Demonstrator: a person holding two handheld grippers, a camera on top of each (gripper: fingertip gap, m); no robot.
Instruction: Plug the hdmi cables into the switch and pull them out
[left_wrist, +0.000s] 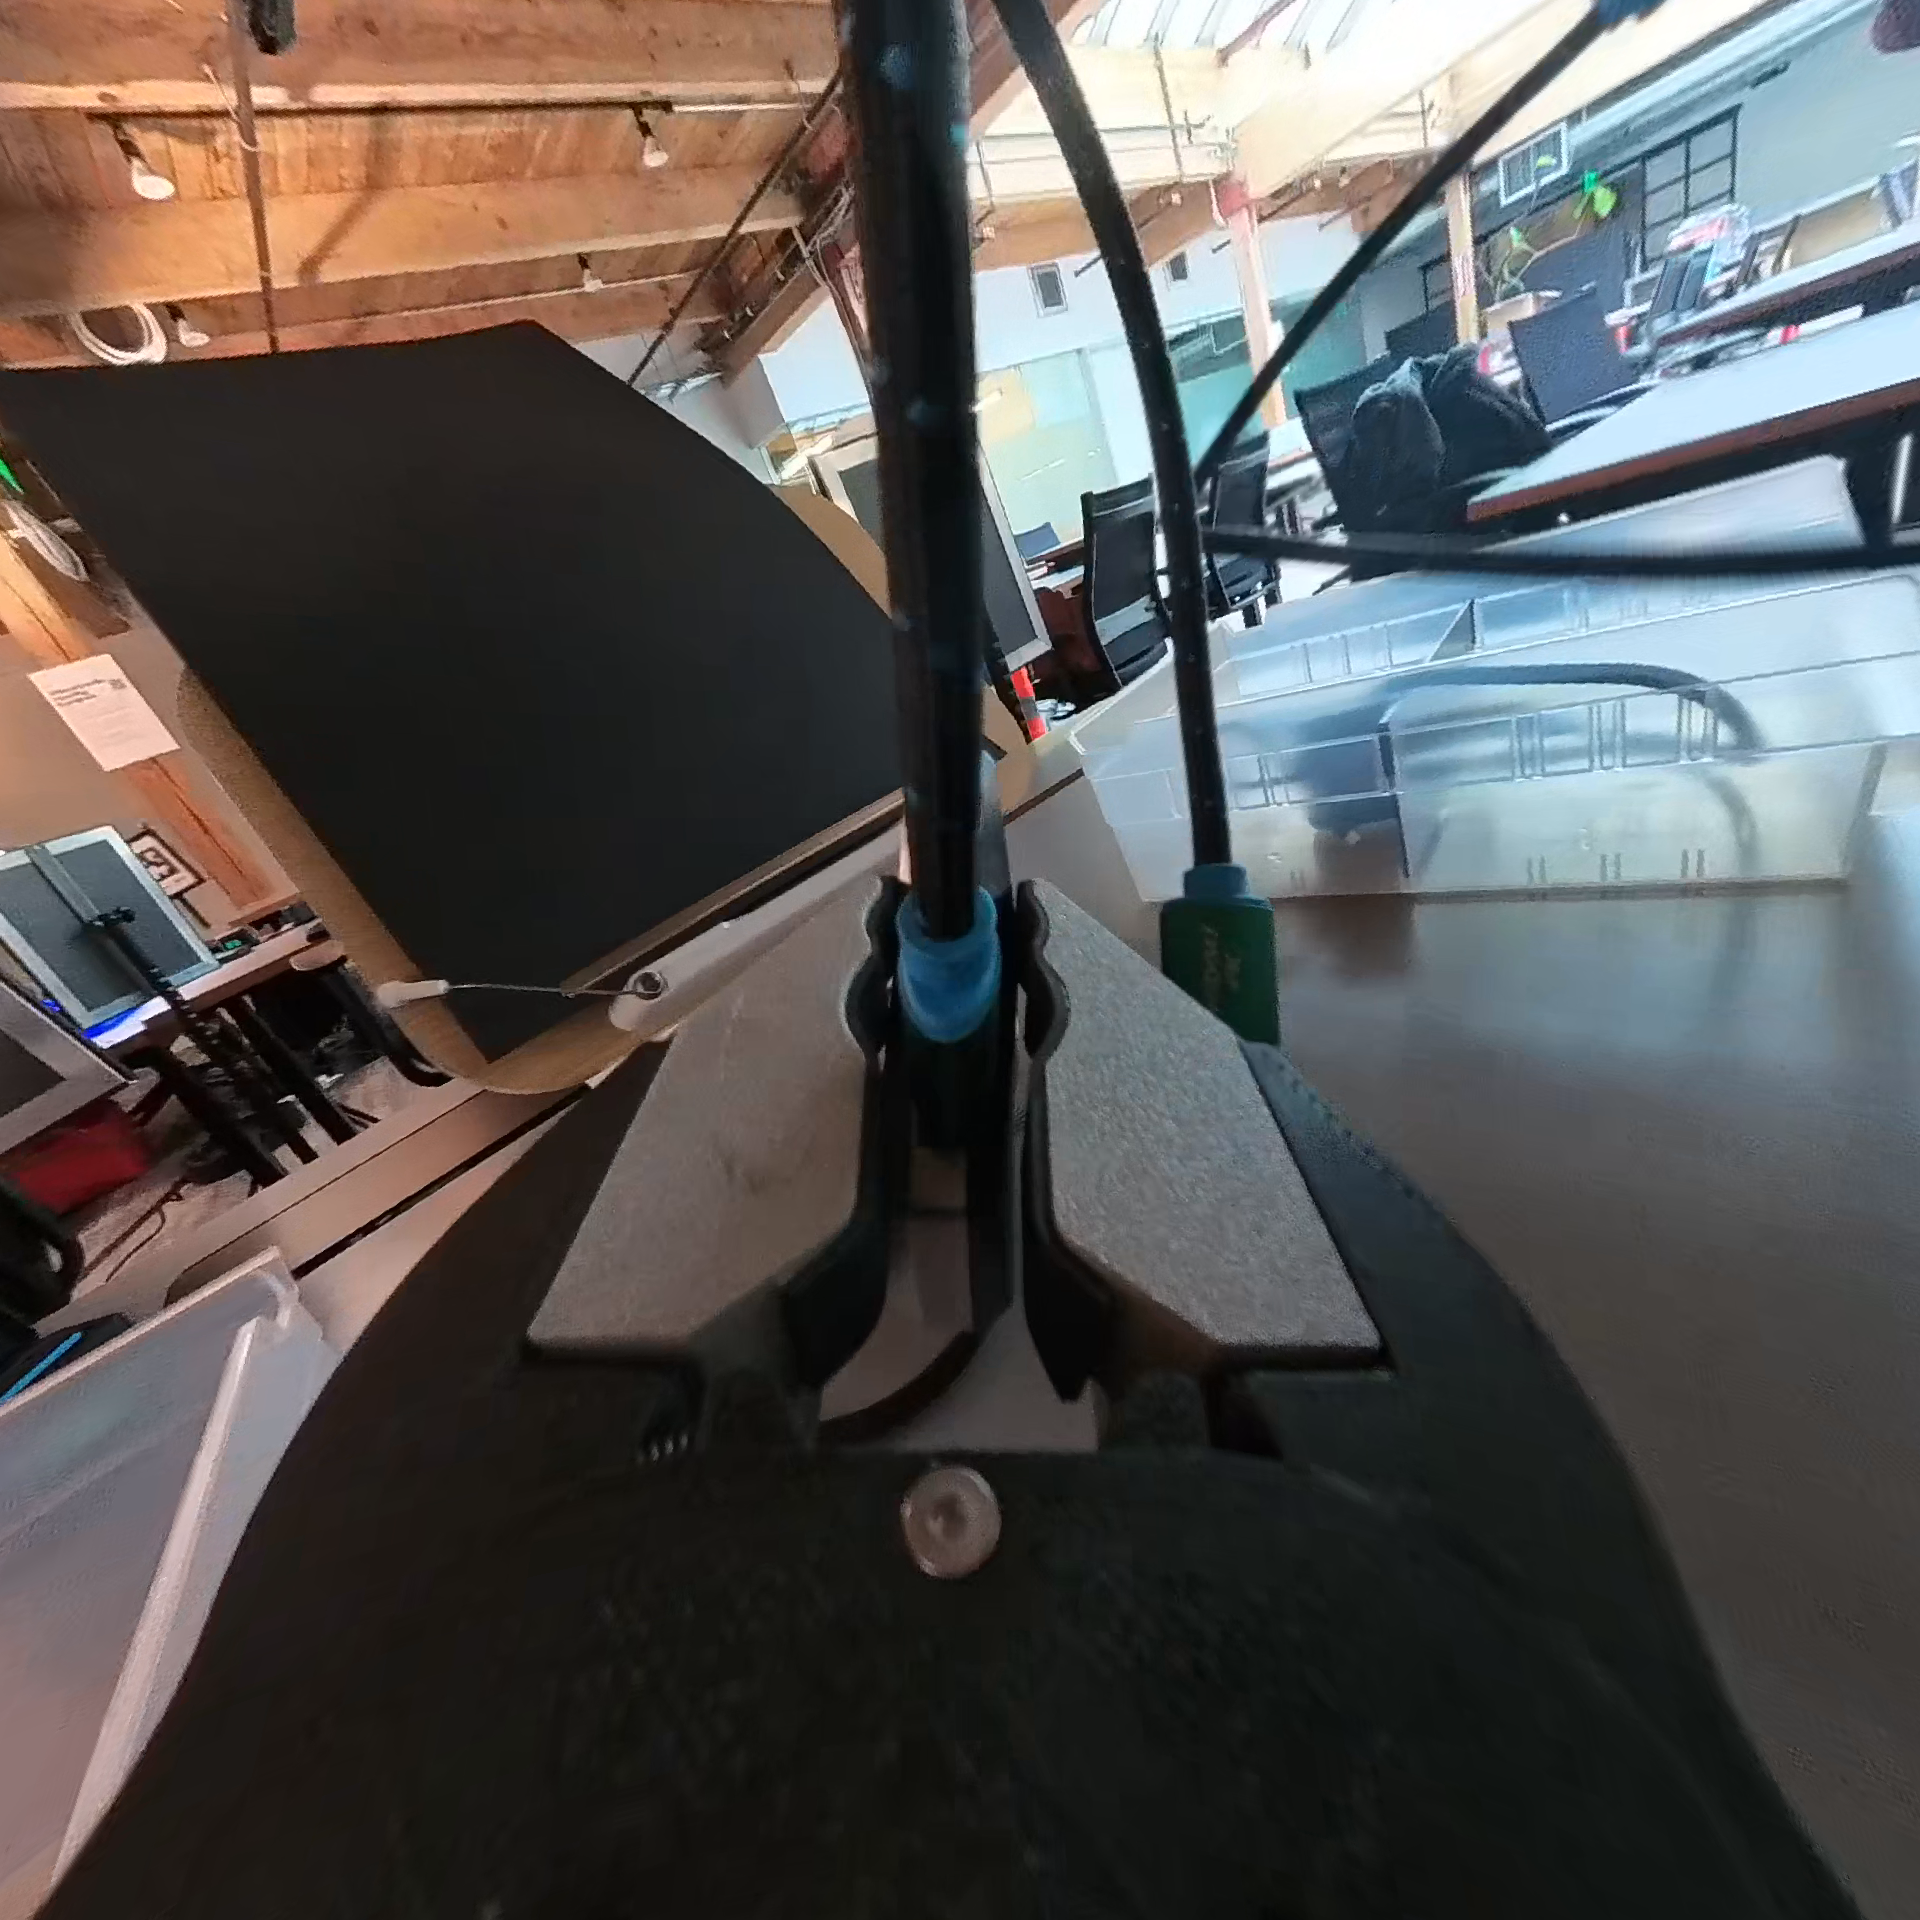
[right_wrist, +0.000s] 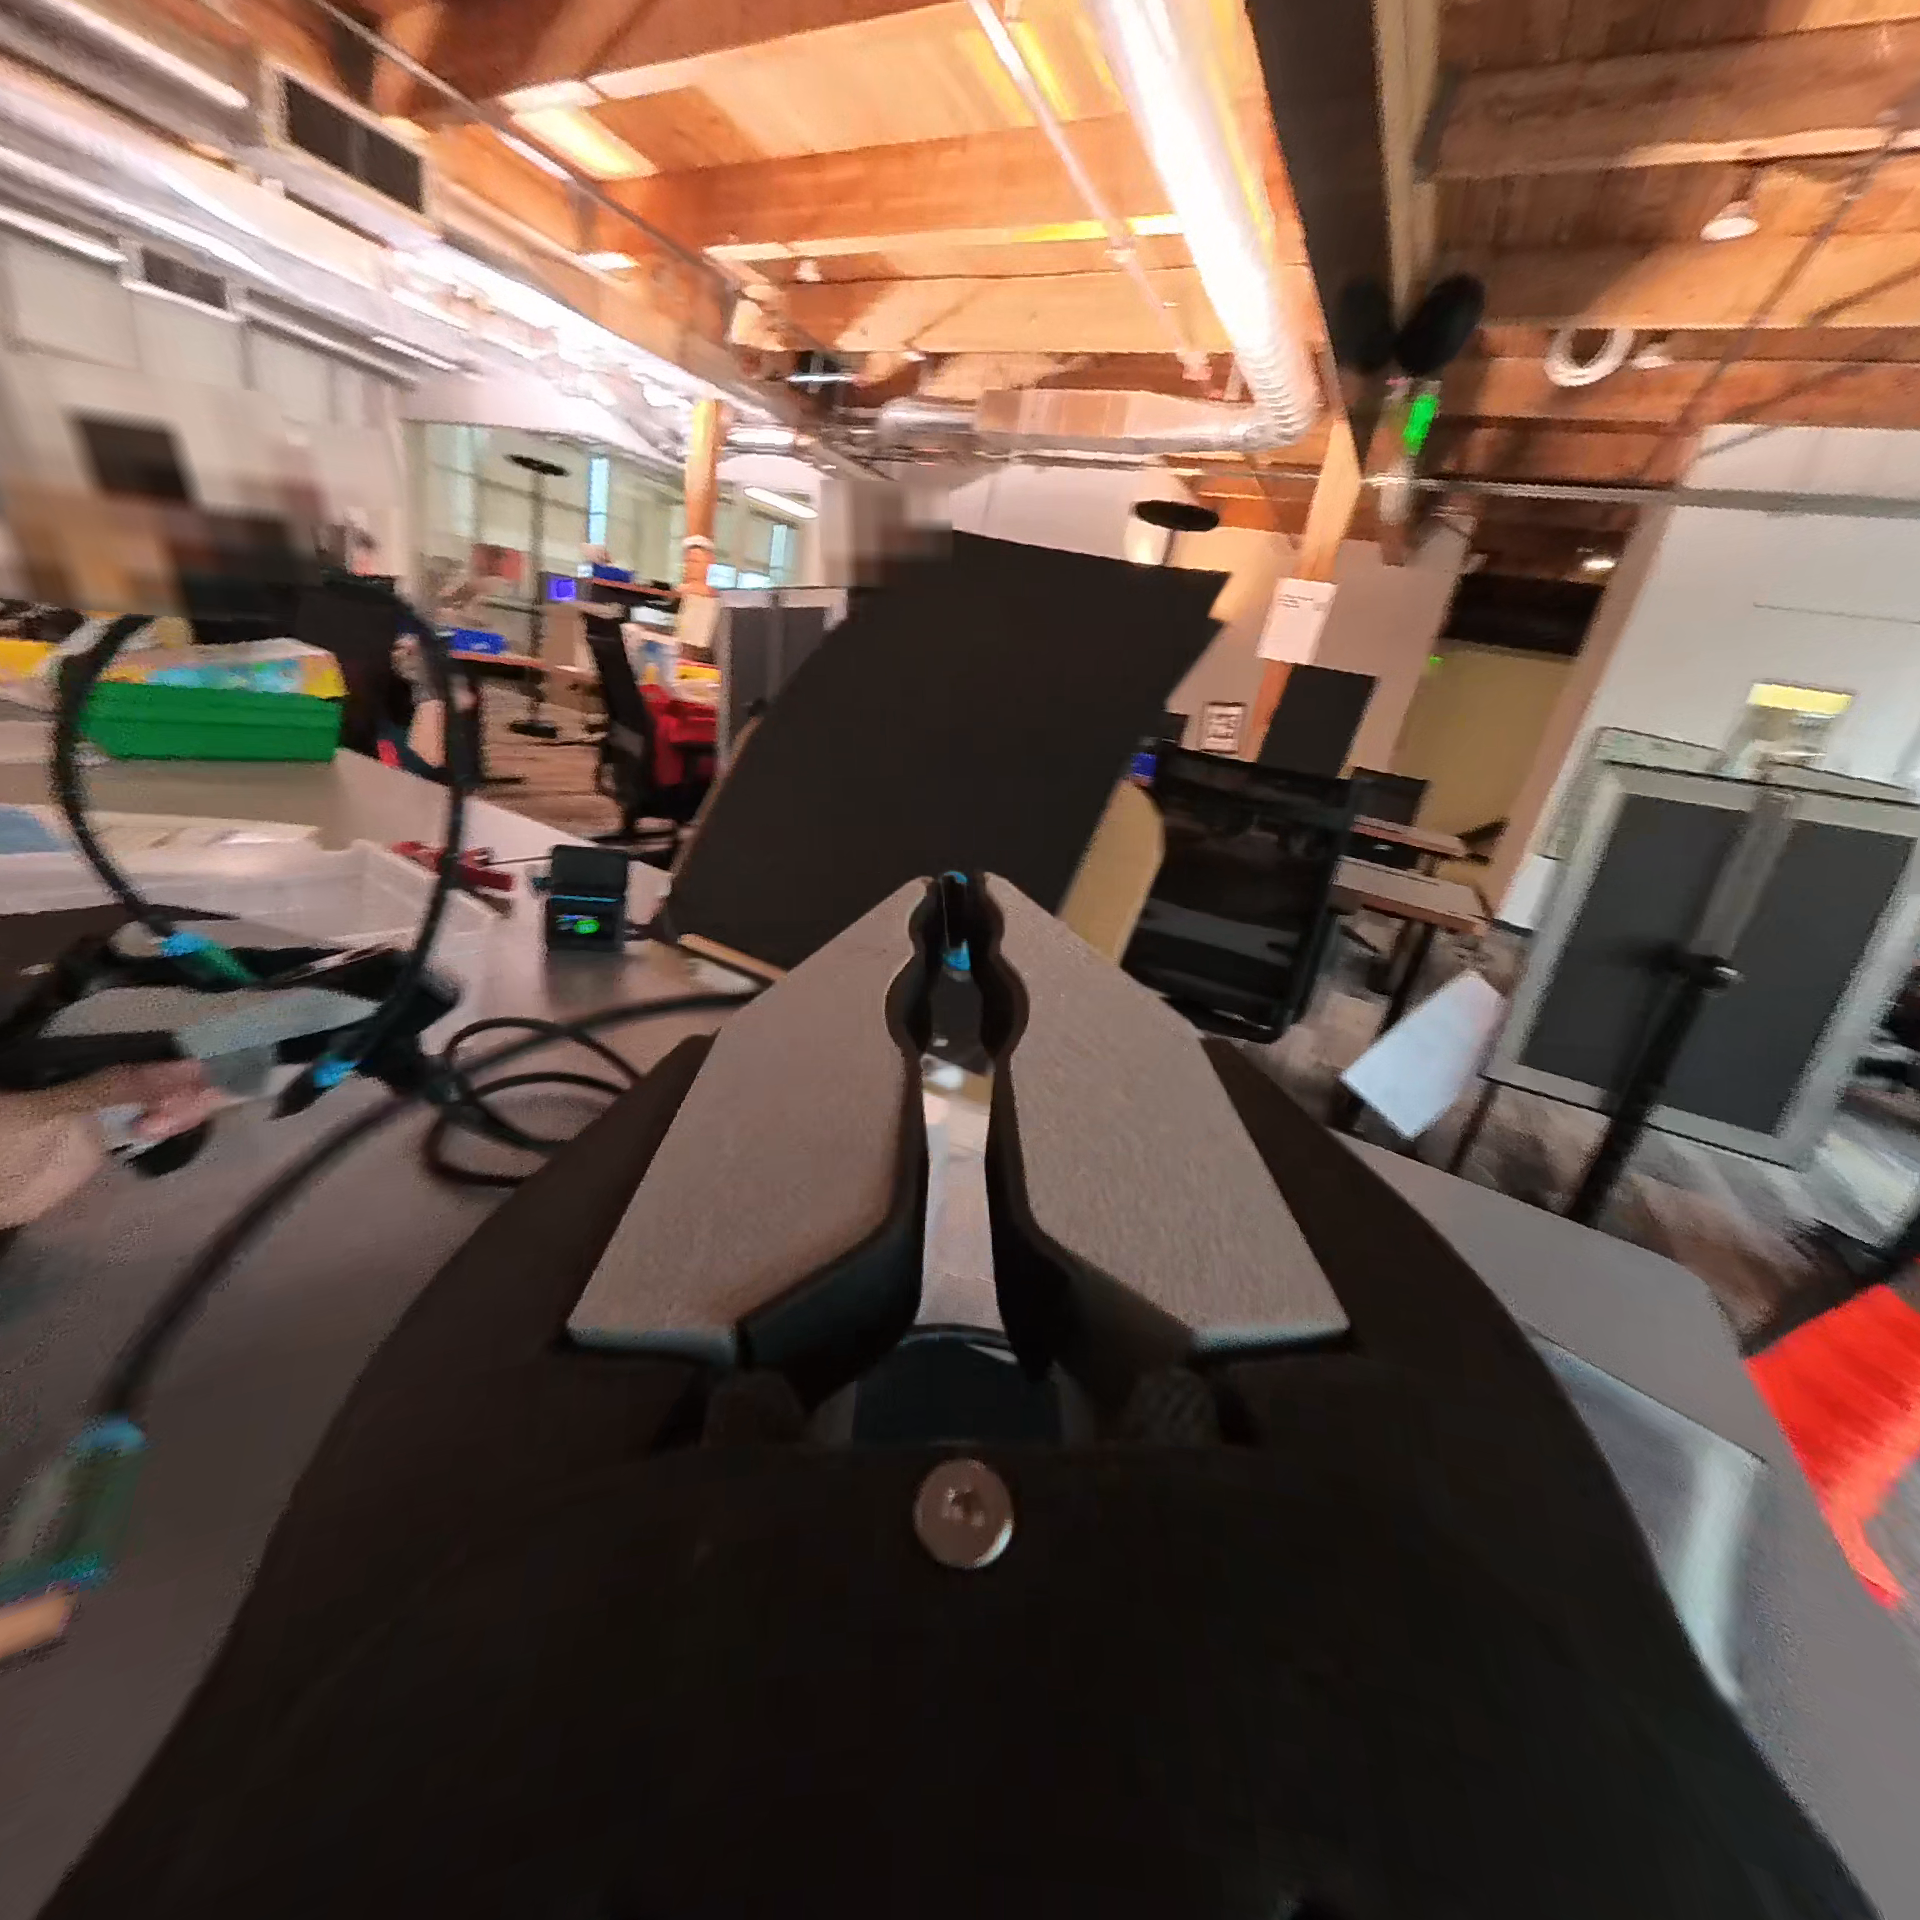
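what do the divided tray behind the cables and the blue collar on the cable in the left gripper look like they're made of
Divided tray: looks like clear rigid plastic with a glossy finish; a dark cable shows through its walls and the edges catch light.
Blue collar: seems matte, soft rubber or flexible plastic, ribbed like a strain relief, sitting between the left hand-held gripper's fingers.

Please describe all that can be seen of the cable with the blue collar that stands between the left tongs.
The cable is thick and black, with faint blue specks. It rises almost straight up and leaves the picture at the top. Near its lower end sits a ribbed blue collar, rubbery in look, and below it a dark plug body goes down between the fingers. The left tongs are closed on it at the collar, one wavy black fingertip on each side. A second cable with a green plug stands apart to its right.
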